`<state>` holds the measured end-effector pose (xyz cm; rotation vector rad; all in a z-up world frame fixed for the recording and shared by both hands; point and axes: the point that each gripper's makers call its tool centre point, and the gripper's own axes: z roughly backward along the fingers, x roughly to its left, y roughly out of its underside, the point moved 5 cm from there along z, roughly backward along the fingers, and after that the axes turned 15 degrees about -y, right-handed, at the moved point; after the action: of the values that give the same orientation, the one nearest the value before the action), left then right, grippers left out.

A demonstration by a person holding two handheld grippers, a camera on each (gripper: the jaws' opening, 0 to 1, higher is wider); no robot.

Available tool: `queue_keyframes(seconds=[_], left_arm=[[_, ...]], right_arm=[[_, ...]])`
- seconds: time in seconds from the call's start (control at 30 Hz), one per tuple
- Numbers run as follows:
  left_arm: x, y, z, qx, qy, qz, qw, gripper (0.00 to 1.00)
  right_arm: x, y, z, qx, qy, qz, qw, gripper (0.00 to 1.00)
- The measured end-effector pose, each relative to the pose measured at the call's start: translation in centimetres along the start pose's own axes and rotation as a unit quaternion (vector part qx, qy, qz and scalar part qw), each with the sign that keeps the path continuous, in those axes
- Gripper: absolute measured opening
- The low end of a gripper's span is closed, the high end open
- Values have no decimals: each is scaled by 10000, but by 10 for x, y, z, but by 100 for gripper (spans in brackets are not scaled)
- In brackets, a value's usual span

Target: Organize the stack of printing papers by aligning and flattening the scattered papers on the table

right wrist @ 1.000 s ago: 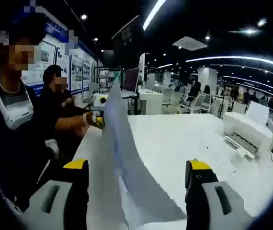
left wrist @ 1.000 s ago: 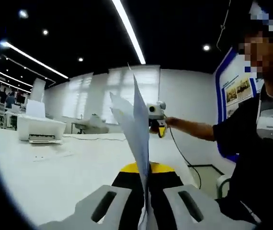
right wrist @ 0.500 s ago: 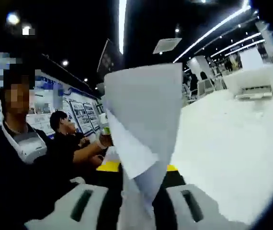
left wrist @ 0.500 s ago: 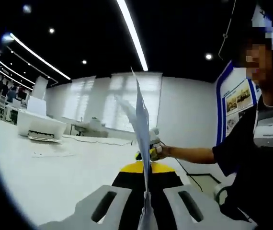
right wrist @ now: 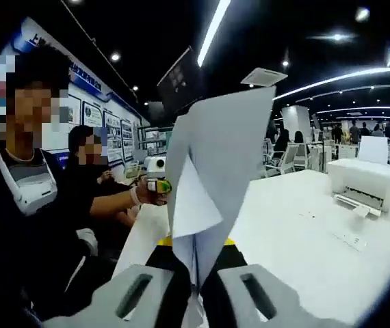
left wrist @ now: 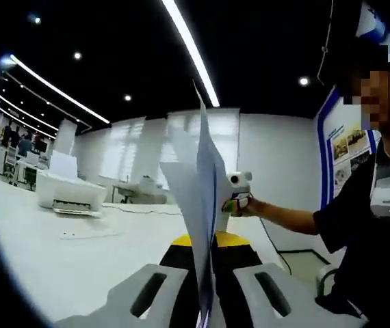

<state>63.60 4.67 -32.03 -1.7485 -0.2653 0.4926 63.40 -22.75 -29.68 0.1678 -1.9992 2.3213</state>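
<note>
Stack of papers (left wrist: 202,205) clamped edge-on between closed jaws of left gripper (left wrist: 205,301), long axis rising straight up and away from jaws. Same papers (right wrist: 209,178) likewise pinched by right gripper (right wrist: 195,301), held clear above table (right wrist: 304,239). Both grippers equally engaged.
</note>
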Motion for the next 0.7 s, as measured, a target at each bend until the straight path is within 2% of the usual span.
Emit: queue_keyframes(seconds=[0.03, 0.07, 0.1, 0.13, 0.17, 0.23, 0.27, 0.33, 0.4, 0.43, 0.5, 0.53, 0.57, 0.6, 0.63, 0.67, 0.7], left_arm=[[1, 5, 0, 129, -32, 49, 9999, 7], [3, 13, 1, 326, -83, 163, 9993, 10], [5, 21, 1, 487, -103, 286, 9984, 15], [8, 27, 0, 524, -142, 320, 9980, 18], [8, 31, -1, 497, -136, 292, 9982, 17], [4, 34, -1, 458, -32, 133, 9989, 9], [0, 33, -1, 432, 97, -91, 9990, 6], [0, 25, -2, 443, -11, -102, 9990, 6], [-1, 14, -3, 393, -21, -70, 9992, 6], [-2, 8, -4, 353, -21, -118, 9993, 6], [-5, 3, -5, 330, 0, -223, 9992, 7], [-5, 4, -5, 349, 5, -225, 9991, 12], [-3, 10, -4, 442, -3, -120, 9990, 18], [-2, 18, -4, 547, -73, 76, 9984, 24], [1, 26, -2, 636, -119, 249, 9976, 23], [2, 31, -2, 609, -37, 275, 9978, 17], [1, 35, -1, 553, 17, 231, 9982, 12]], right_arm=[[-2, 5, 0, -8, -63, 153, 9999, 2], [-5, 13, -1, -9, -30, 140, 9999, 19], [-10, 22, -2, -28, 132, -135, 9998, 31], [-7, 32, -5, -30, -17, -477, 9989, 35], [-3, 39, -8, -18, -206, -626, 9978, 29], [-4, 47, -11, 84, -189, -380, 9991, 7], [4, 50, -13, 319, -403, -85, 9986, 0], [2, 44, -13, 244, -233, -172, 9993, 0], [4, 30, -12, 155, -261, -327, 9990, 0], [6, 22, -12, 131, -239, -247, 9993, 0], [6, 4, -11, 4, -190, 313, 9993, 0], [6, 1, -9, -100, -209, 460, 9987, 2], [4, 4, -10, -99, -173, 476, 9987, 20], [-3, 21, -9, 57, 72, 259, 9996, 34], [-4, 37, -10, 216, 61, -102, 9997, 34], [2, 54, -11, 415, -235, -377, 9981, 14], [3, 63, -12, 469, -381, -330, 9976, 2]])
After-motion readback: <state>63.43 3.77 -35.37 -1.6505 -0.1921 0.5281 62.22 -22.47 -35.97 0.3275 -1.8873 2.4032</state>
